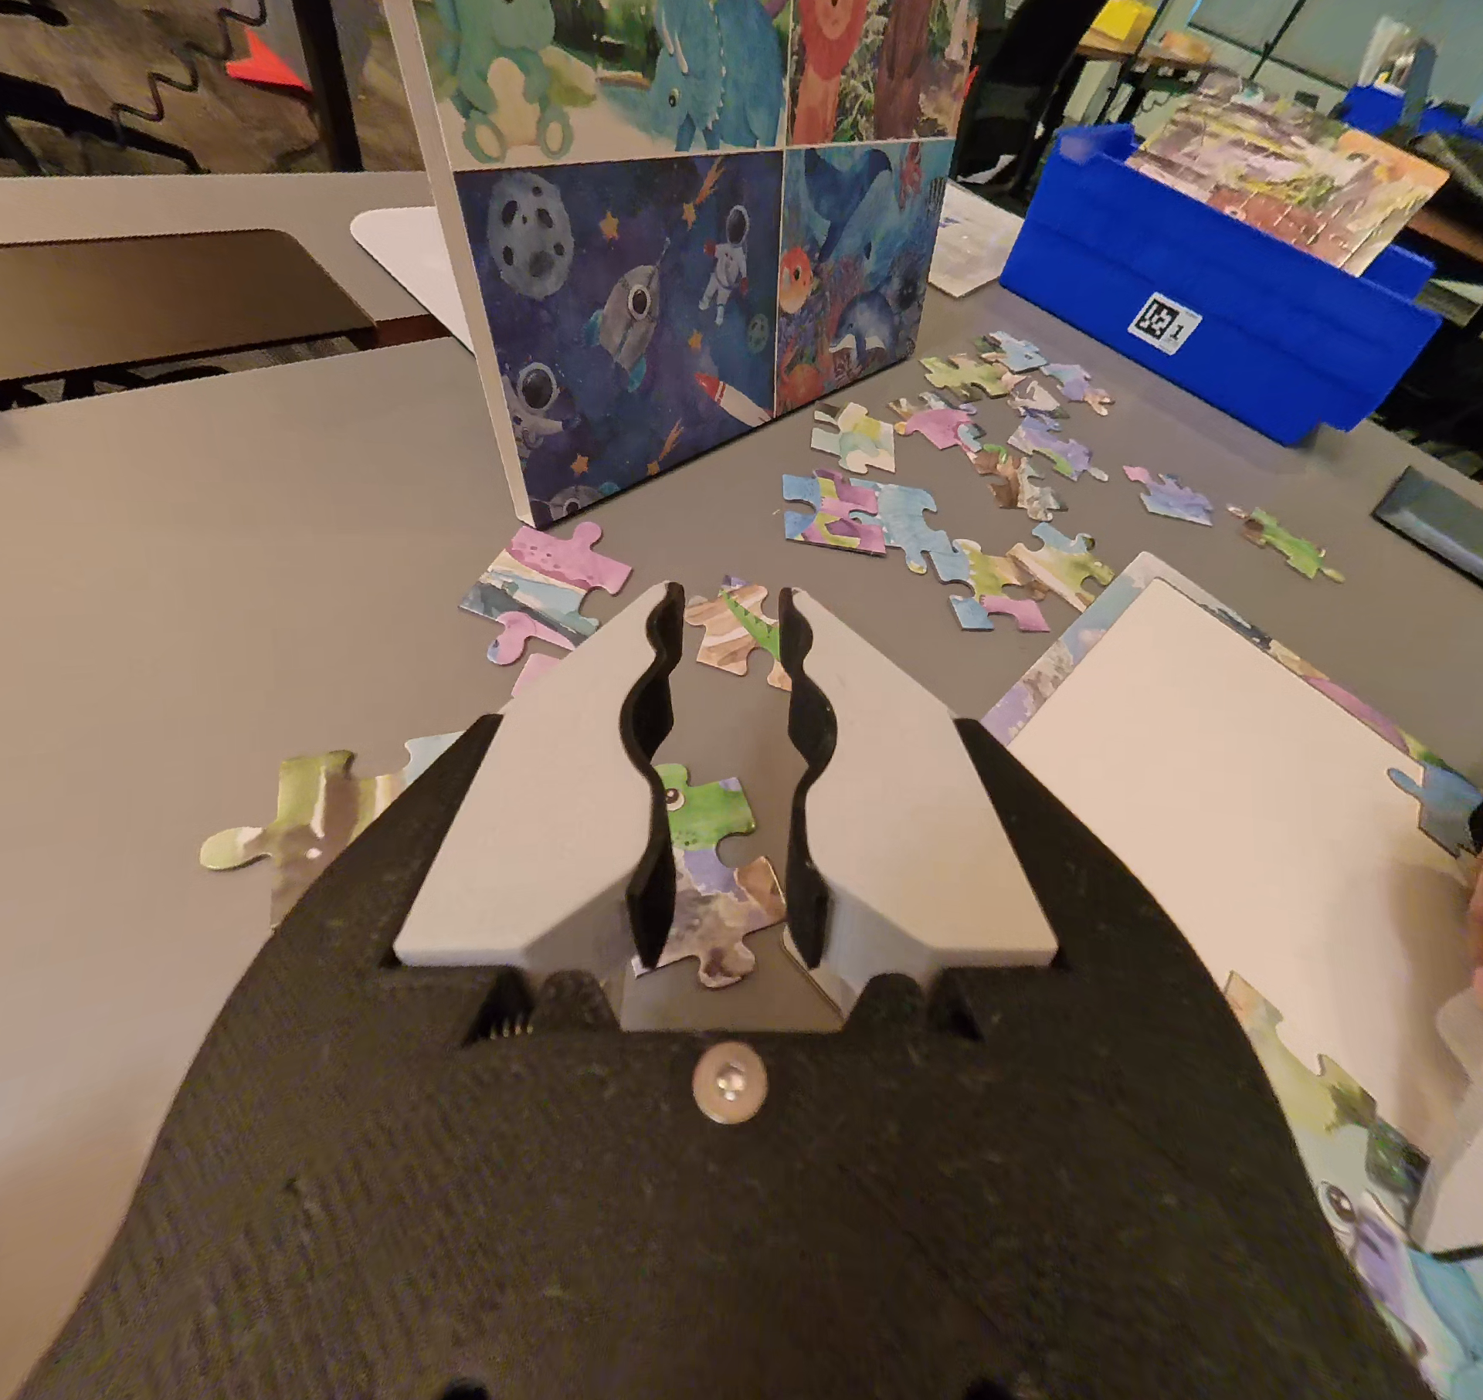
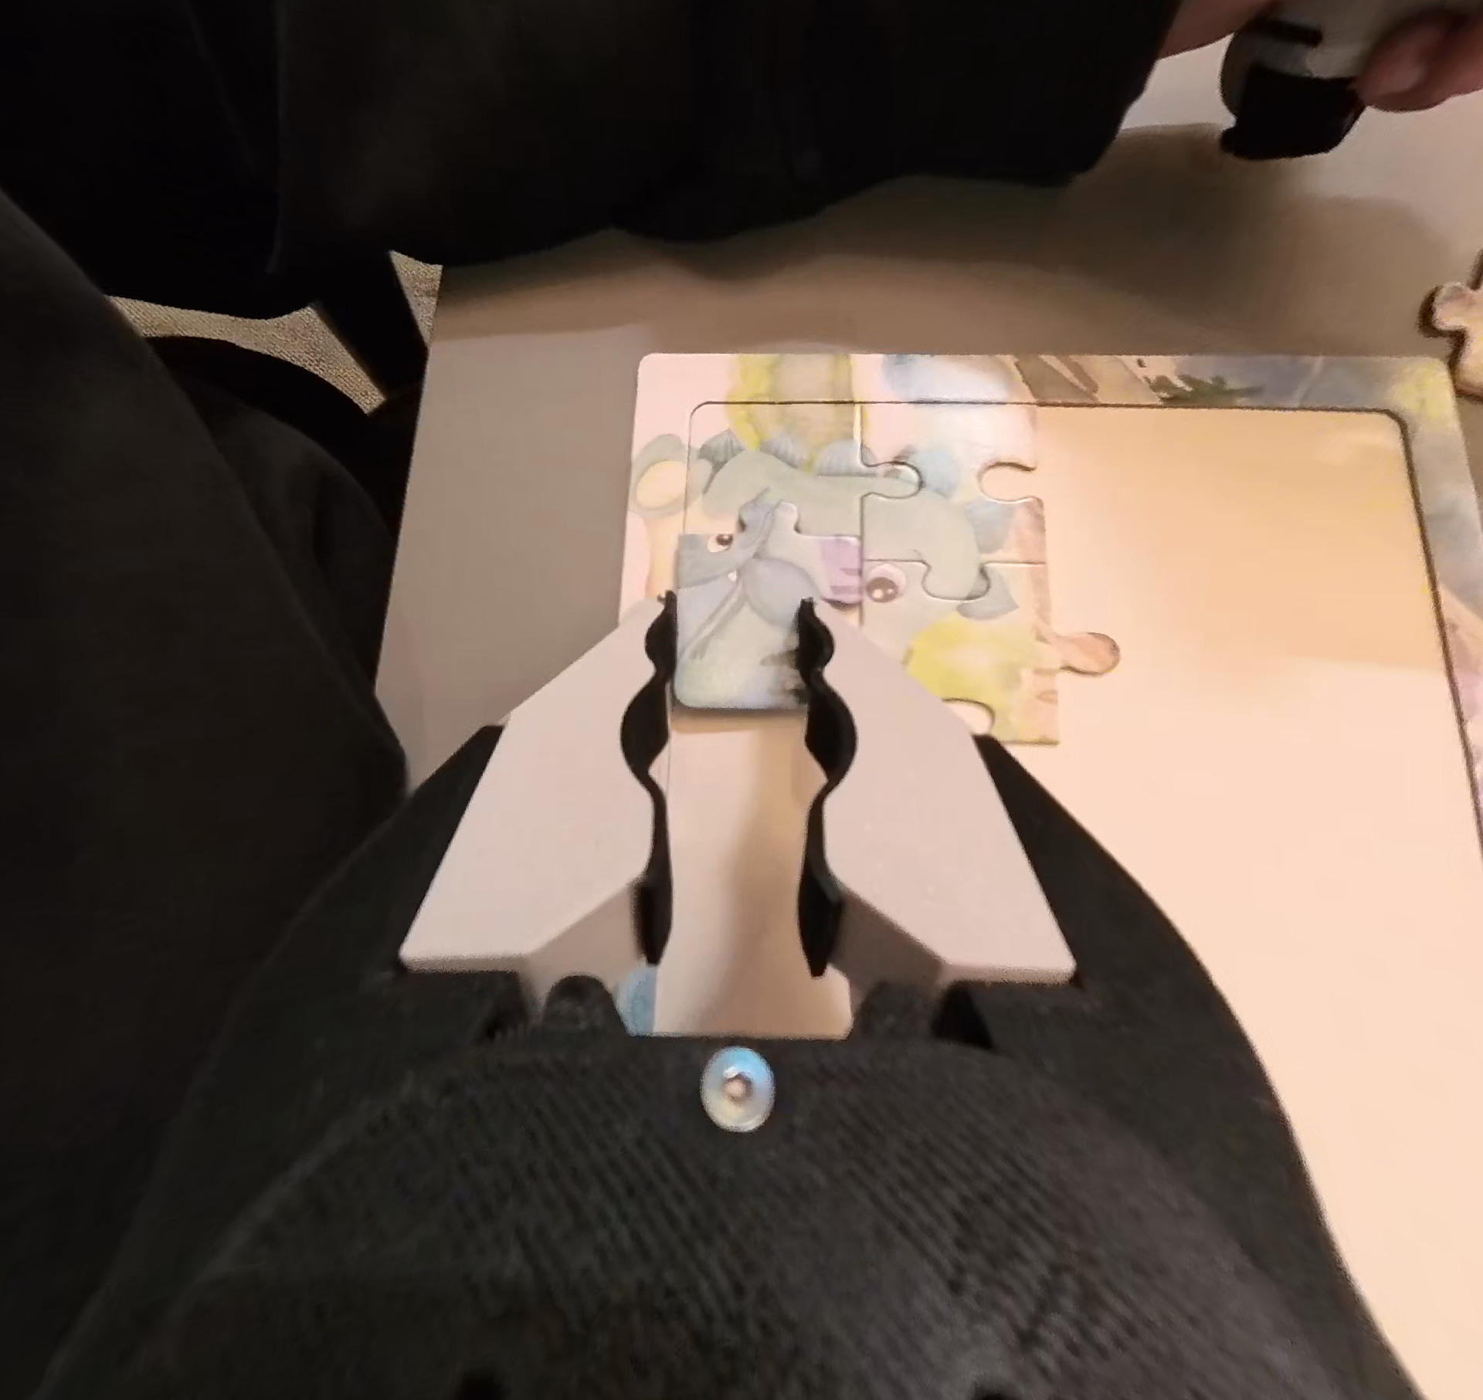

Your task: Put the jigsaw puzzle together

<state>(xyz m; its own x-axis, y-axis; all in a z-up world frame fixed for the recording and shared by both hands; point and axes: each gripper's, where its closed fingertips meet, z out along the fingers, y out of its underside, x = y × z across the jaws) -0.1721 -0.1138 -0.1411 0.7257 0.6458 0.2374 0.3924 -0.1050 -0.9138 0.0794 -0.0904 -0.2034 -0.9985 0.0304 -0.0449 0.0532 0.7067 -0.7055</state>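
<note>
In the left wrist view, a loose green-and-grey cardboard puzzle piece (image 1: 301,820) is seen lying on the grey tabletop (image 1: 201,559) at the far left, partly covered by the black body of the left gripper (image 1: 730,599). That gripper is held with a narrow gap between its grey, black-padded fingers (image 1: 562,760), and nothing is gripped; through the gap, a green dinosaur-faced piece (image 1: 698,808) and a purple-brown piece (image 1: 722,912) are seen flat on the table. Just past the fingertips, a pink-and-blue joined cluster (image 1: 546,591) and a tan piece with a green figure (image 1: 734,627) are found. Behind them, an upright illustrated box with space and sea pictures (image 1: 642,334) is stood, blocking the view beyond. Further right, a scatter of pastel loose pieces (image 1: 1003,463) is spread between the box and a blue plastic bin (image 1: 1204,302). At the right edge lies the white puzzle tray with a printed border (image 1: 1204,760). In the right wrist view, the right gripper (image 2: 734,607) is closed partway on a pale blue dinosaur piece (image 2: 734,631), which is held at the tray's (image 2: 1204,639) near-left corner, overlapping the assembled pastel block of pieces (image 2: 923,543); whether it is seated cannot be told. Dark clothing (image 2: 241,479) fills the left of that view.
</note>
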